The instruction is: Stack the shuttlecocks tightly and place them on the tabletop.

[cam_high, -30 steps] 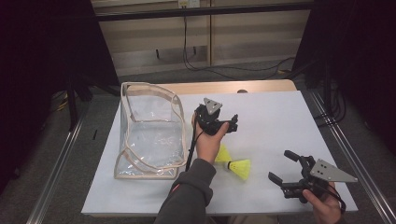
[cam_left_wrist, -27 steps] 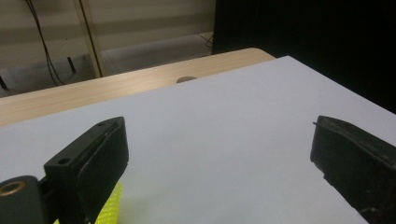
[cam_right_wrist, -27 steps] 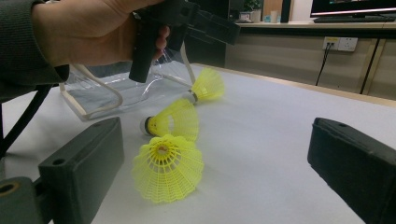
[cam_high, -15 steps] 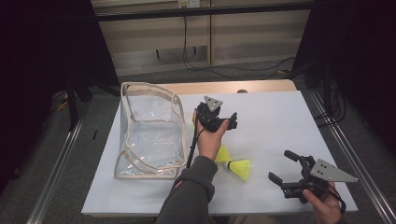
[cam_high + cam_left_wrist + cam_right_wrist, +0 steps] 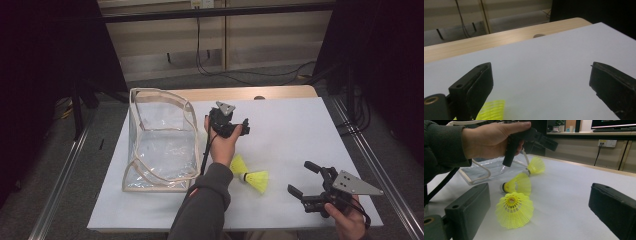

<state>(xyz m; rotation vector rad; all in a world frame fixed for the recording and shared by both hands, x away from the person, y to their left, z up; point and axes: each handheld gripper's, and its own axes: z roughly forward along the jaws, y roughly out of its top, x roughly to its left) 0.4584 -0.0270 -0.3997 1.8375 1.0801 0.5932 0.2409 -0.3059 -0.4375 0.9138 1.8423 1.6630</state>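
The left gripper is held raised above the middle of the white table surface, just right of the clear plastic pouch with cream edging. In the left gripper view its two black jaws stand wide apart with nothing between them; only bare table lies ahead, and a corner of yellow mesh shows at the lower left beside the left jaw.

The right gripper is at the near right part of the table, held by the person's right hand. Its jaws are spread wide and grip nothing. They point toward the yellow plastic shuttlecocks.

Three yellow shuttlecocks are distinguishable in the right gripper view:
- the nearest shuttlecock rests on the table with its open skirt facing the camera, just ahead of the left-hand jaw;
- the middle shuttlecock lies on its side directly behind it;
- the far shuttlecock lies beyond, below the left gripper.

In the high view the shuttlecocks lie grouped on the table between the grey-sleeved left forearm and the right gripper, apart from the pouch. The left hand grasps its gripper's handle.
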